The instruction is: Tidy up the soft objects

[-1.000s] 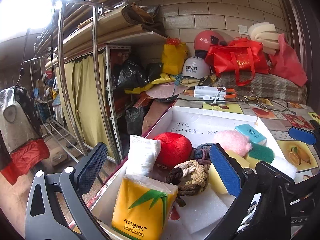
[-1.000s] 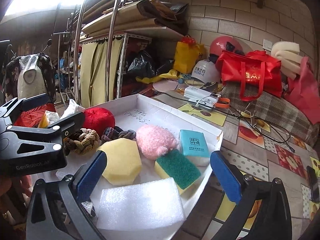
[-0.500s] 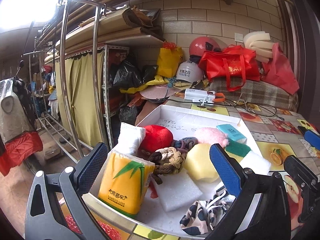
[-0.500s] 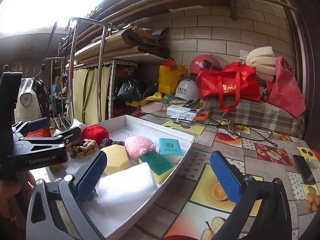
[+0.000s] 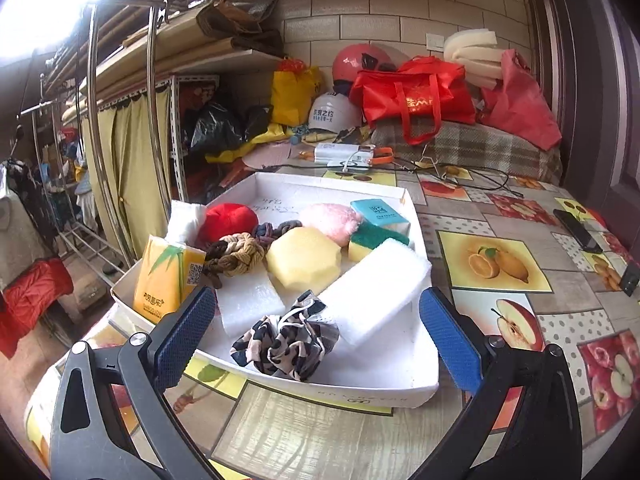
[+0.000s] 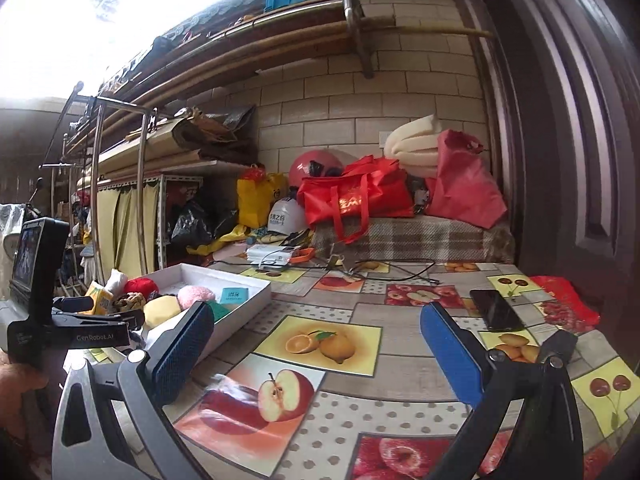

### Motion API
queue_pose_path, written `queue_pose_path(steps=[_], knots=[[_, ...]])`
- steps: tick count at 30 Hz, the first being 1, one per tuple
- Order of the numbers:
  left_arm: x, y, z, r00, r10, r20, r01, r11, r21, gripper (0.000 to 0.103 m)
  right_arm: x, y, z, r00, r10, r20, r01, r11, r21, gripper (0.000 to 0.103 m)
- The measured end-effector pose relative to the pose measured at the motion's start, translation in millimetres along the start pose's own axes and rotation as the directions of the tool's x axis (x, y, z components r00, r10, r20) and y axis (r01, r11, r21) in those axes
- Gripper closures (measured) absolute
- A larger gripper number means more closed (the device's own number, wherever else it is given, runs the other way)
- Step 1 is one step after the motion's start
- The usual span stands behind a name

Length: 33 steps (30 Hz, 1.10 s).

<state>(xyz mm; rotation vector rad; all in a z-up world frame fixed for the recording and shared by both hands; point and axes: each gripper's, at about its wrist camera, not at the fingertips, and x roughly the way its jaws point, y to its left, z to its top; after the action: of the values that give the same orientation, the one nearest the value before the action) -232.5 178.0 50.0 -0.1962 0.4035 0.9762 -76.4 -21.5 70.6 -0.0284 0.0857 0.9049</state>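
Observation:
A white box point(image 5: 360, 390) on the table holds soft things: a black-and-white cloth point(image 5: 286, 340), white foam blocks point(image 5: 374, 288), a yellow sponge point(image 5: 302, 258), a green scrub sponge point(image 5: 374, 240), a pink puff point(image 5: 330, 218), a red plush ball point(image 5: 226, 220), braided rope point(image 5: 236, 254) and tissue packs point(image 5: 166, 276). My left gripper point(image 5: 316, 340) is open and empty, just in front of the box. My right gripper point(image 6: 316, 354) is open and empty above the table, to the right of the box point(image 6: 244, 304).
The table has a fruit-pattern cloth point(image 6: 332, 344). A black phone point(image 6: 496, 310) lies at the right. Cables point(image 5: 460, 178), a charger, red bags point(image 5: 412, 100) and helmets crowd the back by the brick wall. A metal rack point(image 5: 120, 128) stands left.
Both grippers have pulled back from the box. The black-and-white cloth now shows in the box's near end. The right gripper has swung right, over the table.

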Motion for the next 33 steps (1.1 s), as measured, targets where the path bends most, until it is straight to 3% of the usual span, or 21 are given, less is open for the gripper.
queue_pose_path(steps=[2, 5, 7, 10, 11, 15, 20, 33], knots=[[-15, -8, -2, 0.999, -0.023, 0.044, 0.023, 1.0, 0.008, 0.0, -5, -17, 1, 0.996, -0.082, -0.022, 0.083, 0.995, 0.052, 0.0], [-29, -13, -5, 0.997, -0.045, 0.066, 0.046, 0.999, -0.015, 0.0, 2, -41, -5, 0.988, -0.088, -0.123, 0.106, 0.984, 0.143, 0.0], [-29, -12, -5, 0.999, -0.033, 0.03, 0.034, 0.998, -0.057, 0.0, 5, -52, -10, 0.979, -0.092, -0.18, 0.126, 0.974, 0.191, 0.0], [-19, -7, -6, 0.999, -0.03, -0.03, 0.026, 0.993, -0.113, 0.0, -2, -62, -13, 0.986, -0.056, -0.159, 0.096, 0.963, 0.253, 0.0], [-17, -8, -6, 0.999, -0.02, -0.027, 0.018, 0.996, -0.091, 0.0, -3, -63, -13, 0.986, -0.056, -0.155, 0.096, 0.961, 0.259, 0.0], [-17, -23, -8, 0.989, 0.145, -0.01, -0.144, 0.989, 0.038, 0.0, -5, -67, -16, 0.982, -0.074, -0.175, 0.12, 0.955, 0.27, 0.0], [-24, -30, -11, 0.99, 0.143, 0.013, -0.143, 0.988, 0.065, 0.0, -3, -67, -16, 0.977, -0.091, -0.19, 0.14, 0.955, 0.261, 0.0], [-21, -29, -11, 0.994, 0.114, 0.0, -0.114, 0.992, 0.057, 0.0, -2, -35, -11, 0.978, -0.119, -0.17, 0.133, 0.989, 0.07, 0.0]])
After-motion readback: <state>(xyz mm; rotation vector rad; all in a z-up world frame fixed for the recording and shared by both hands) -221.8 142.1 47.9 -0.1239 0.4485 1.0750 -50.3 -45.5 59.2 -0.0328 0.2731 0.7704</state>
